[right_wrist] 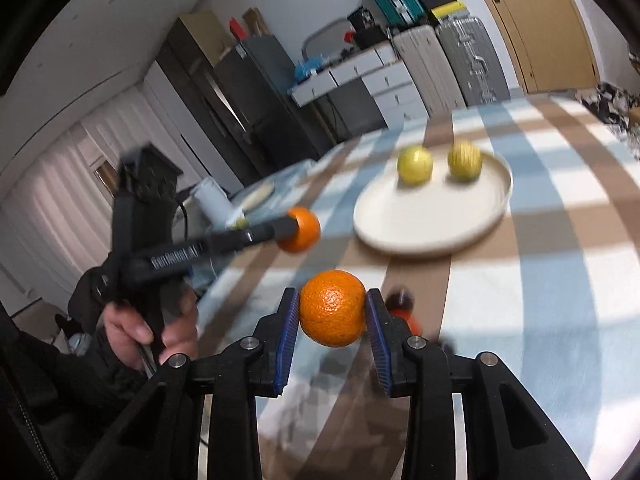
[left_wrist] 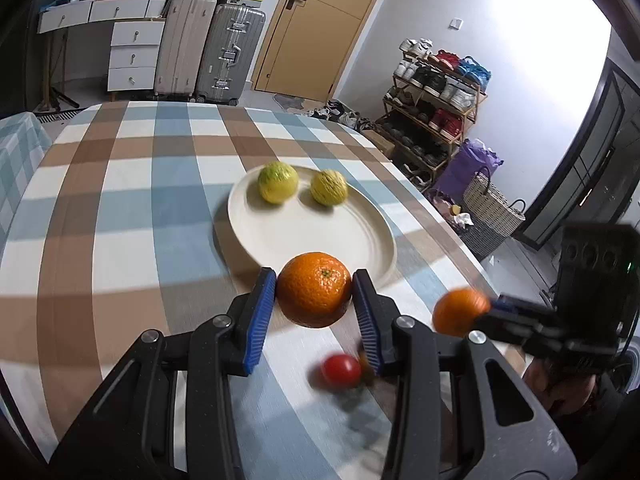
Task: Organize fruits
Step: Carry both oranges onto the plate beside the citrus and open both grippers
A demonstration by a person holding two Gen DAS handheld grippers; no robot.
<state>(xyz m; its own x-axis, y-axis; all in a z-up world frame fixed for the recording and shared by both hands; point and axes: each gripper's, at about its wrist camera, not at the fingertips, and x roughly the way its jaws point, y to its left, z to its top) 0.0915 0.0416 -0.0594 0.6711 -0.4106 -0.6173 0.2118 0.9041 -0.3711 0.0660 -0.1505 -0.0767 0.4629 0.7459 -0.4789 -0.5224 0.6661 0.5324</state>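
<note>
While each gripper clamps 1 orange, 2 lemons sit plated

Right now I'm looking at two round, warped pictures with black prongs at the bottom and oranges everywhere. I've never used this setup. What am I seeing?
There is no robot arm: a person holds a hand-squeezed, two-finger gripper in each hand. Each picture comes from a fisheye camera mounted on one gripper, looking forward along its fingers, so the black prongs with blue pads are that gripper's own.

In the left wrist view, the left gripper is shut on an orange. The right gripper shows at the right edge with a second orange.

The right wrist view mirrors this: the right gripper pinches its orange, and the left gripper comes in from the left.

On the checked tablecloth sits a white plate with two yellow-green citrus fruits. A small tomato lies nearer, off the plate.
</note>
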